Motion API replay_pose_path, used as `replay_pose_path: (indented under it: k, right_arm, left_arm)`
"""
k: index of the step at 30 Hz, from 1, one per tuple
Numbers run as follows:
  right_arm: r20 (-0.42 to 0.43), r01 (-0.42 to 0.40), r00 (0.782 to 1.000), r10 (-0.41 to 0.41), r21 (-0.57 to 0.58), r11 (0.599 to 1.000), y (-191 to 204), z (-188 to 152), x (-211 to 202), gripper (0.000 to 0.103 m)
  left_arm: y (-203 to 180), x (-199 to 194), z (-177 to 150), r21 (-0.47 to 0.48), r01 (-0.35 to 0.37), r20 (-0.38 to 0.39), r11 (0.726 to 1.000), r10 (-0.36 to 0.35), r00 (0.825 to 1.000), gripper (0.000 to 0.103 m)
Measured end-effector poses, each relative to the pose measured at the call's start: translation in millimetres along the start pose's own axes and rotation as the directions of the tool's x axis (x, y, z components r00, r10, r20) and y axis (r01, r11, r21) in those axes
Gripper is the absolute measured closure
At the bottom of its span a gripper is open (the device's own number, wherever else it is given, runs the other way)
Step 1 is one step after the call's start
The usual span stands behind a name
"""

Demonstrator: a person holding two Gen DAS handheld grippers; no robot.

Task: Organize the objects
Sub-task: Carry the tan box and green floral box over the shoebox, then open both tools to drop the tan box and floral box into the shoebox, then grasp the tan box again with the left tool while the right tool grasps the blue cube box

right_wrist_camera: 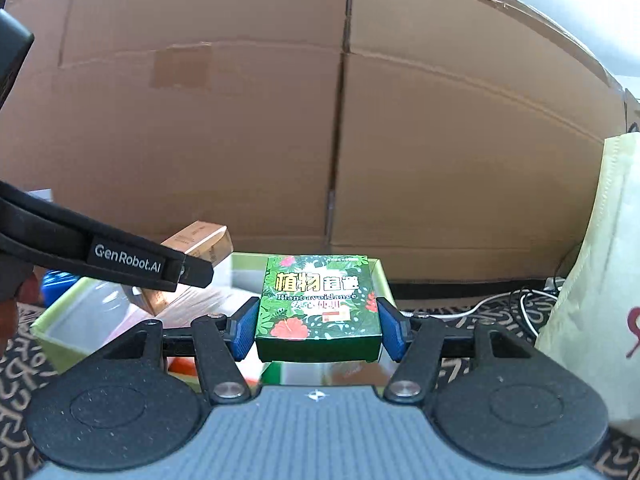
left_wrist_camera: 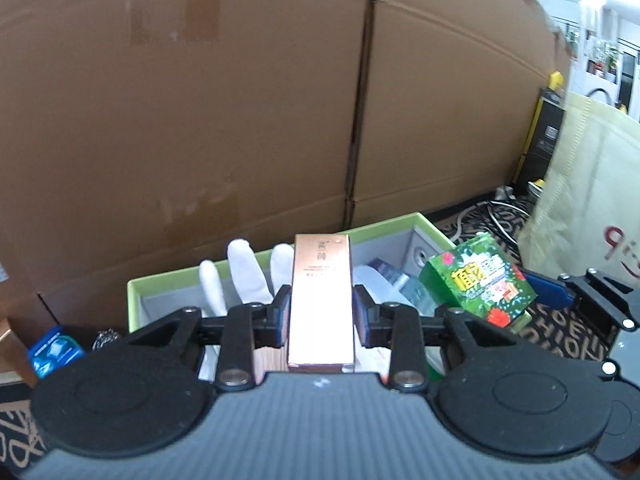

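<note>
risk: both loads hang above the green-rimmed tray (left_wrist_camera: pixel 136 292) close together; the copper carton (left_wrist_camera: pixel 322 300) and the green floral box (right_wrist_camera: pixel 318 308) could collide, or snag on the tray's far rim. the left gripper (left_wrist_camera: pixel 322 308) pinches the tall, glossy copper carton. the right gripper (right_wrist_camera: pixel 318 320) clamps the flat floral box by its sides.

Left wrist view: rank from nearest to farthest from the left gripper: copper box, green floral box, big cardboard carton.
1. copper box: clamped between the left gripper's fingers, dead centre.
2. green floral box: to the right, held in the right gripper, over the green-rimmed bin.
3. big cardboard carton: behind the bin, filling the background.
</note>
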State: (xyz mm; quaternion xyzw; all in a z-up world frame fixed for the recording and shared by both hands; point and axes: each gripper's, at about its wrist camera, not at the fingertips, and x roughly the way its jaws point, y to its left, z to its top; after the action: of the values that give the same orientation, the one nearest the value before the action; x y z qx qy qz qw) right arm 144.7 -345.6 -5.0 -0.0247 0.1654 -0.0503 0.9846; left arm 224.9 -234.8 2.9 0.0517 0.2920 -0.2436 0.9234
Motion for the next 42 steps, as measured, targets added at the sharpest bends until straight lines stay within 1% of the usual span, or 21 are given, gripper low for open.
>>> replay_pose_path:
  k: [4, 5, 6, 7, 8, 9, 11, 13, 15, 16, 19, 21, 24, 26, 31, 33, 35, 36, 37, 39, 42]
  right_arm:
    - [0.006, -0.018, 1.0, 0.018, -0.005, 1.0, -1.3, -0.3, 20.1, 0.038]
    - [-0.006, -0.03, 1.0, 0.03, -0.013, 0.999, -0.9, -2.6, 26.4, 0.035]
    - [-0.038, -0.038, 0.999, 0.037, -0.023, 0.999, -0.4, -5.4, 32.3, 0.032]
    - [-0.057, -0.032, 0.998, 0.031, -0.025, 0.999, 0.3, -9.0, 35.4, 0.03]
    - [-0.062, -0.023, 0.998, 0.022, -0.028, 0.999, 0.9, -13.7, 35.8, 0.029]
    - [-0.059, -0.02, 0.998, 0.018, -0.033, 0.999, 1.3, -18.4, 34.5, 0.027]
    - [-0.052, -0.004, 0.999, 0.003, -0.018, 1.0, -1.6, -24.9, 28.6, 0.021]
    - [-0.051, 0.0, 0.999, 0.0, 0.015, 1.0, -1.9, -25.5, 23.6, 0.02]
    - [-0.048, -0.007, 0.999, 0.008, 0.033, 0.999, 3.0, -22.2, 15.2, 0.018]
    - [-0.036, -0.01, 0.999, 0.012, 0.034, 0.999, 6.5, -20.7, 8.3, 0.015]
    - [0.009, -0.023, 1.0, 0.023, 0.015, 1.0, 21.6, -15.1, -9.2, 0.015]
    - [0.036, -0.046, 0.998, 0.046, 0.01, 0.999, 31.0, -12.6, -22.6, 0.014]
    - [0.057, -0.096, 0.994, 0.095, 0.015, 0.995, 50.1, -16.3, -43.8, 0.012]
    - [0.06, -0.135, 0.989, 0.135, 0.008, 0.991, 65.5, -19.6, -52.2, 0.012]
    - [0.032, -0.244, 0.969, 0.244, -0.007, 0.97, 109.6, -33.9, -60.3, 0.012]
    - [-0.001, -0.303, 0.953, 0.303, -0.001, 0.953, 127.9, -40.6, -58.3, 0.013]
    - [-0.047, -0.352, 0.935, 0.351, -0.012, 0.936, 150.3, -45.7, -63.3, 0.021]
    - [-0.071, -0.373, 0.926, 0.37, -0.028, 0.928, 161.6, -47.8, -60.3, 0.022]
    - [-0.085, -0.387, 0.92, 0.383, -0.044, 0.921, 171.6, -49.8, -58.6, 0.025]
    - [-0.099, -0.408, 0.911, 0.401, -0.069, 0.91, 189.8, -49.4, -55.7, 0.026]
    - [-0.108, -0.428, 0.902, 0.419, -0.088, 0.899, 211.3, -42.5, -49.1, 0.026]
  left_arm:
    - [0.6, 17.8, 1.6, -0.009, -0.006, 0.004, 1.0, 0.006, 1.0, 0.071]
    - [1.0, 20.4, -0.2, -0.007, -0.011, 0.016, 1.0, 0.011, 1.0, 0.065]
    - [1.9, 21.6, -2.5, -0.003, -0.014, 0.022, 1.0, 0.014, 1.0, 0.04]
    - [3.5, 20.6, -5.5, -0.008, -0.026, 0.029, 1.0, 0.026, 0.999, 0.018]
    - [5.9, 16.3, -9.9, -0.018, -0.039, 0.051, 0.999, 0.04, 0.998, 0.013]
    - [8.3, 11.2, -14.0, -0.019, -0.044, 0.076, 0.999, 0.045, 0.996, 0.012]
    - [11.6, 3.2, -18.6, -0.004, -0.041, 0.087, 0.999, 0.041, 0.995, 0.01]
    - [13.6, -5.2, -22.9, -0.008, -0.048, 0.095, 0.999, 0.049, 0.994, 0.003]
    - [16.1, -16.6, -25.0, -0.011, -0.048, 0.107, 0.999, 0.049, 0.993, 0.001]
    - [17.6, -23.0, -26.7, -0.013, -0.046, 0.114, 0.999, 0.047, 0.992, 0.0]
    - [22.2, -42.7, -32.9, -0.017, -0.046, 0.137, 0.999, 0.048, 0.989, 0.0]
    - [30.4, -60.6, -40.7, -0.03, -0.054, 0.147, 0.998, 0.058, 0.987, 0.0]
    - [48.4, -84.9, -55.7, -0.052, -0.089, 0.139, 0.995, 0.096, 0.986, 0.0]
    - [63.9, -102.2, -69.3, -0.073, -0.129, 0.131, 0.989, 0.138, 0.982, 0.0]
    - [107.8, -132.3, -109.1, -0.177, -0.225, 0.087, 0.958, 0.243, 0.966, 0.0]
    - [126.4, -141.2, -125.3, -0.227, -0.262, 0.055, 0.938, 0.281, 0.958, 0.0]
    - [145.5, -151.4, -141.4, -0.269, -0.298, 0.031, 0.916, 0.317, 0.948, 0.0]
    - [153.3, -153.6, -146.9, -0.284, -0.315, 0.019, 0.906, 0.333, 0.943, 0.0]
    - [160.9, -155.3, -151.6, -0.295, -0.328, 0.01, 0.898, 0.346, 0.938, 0.0]
    - [175.0, -160.6, -158.8, -0.313, -0.347, 0.0, 0.884, 0.365, 0.931, 0.0]
    - [192.7, -161.2, -163.0, -0.339, -0.347, -0.003, 0.874, 0.368, 0.93, 0.0]
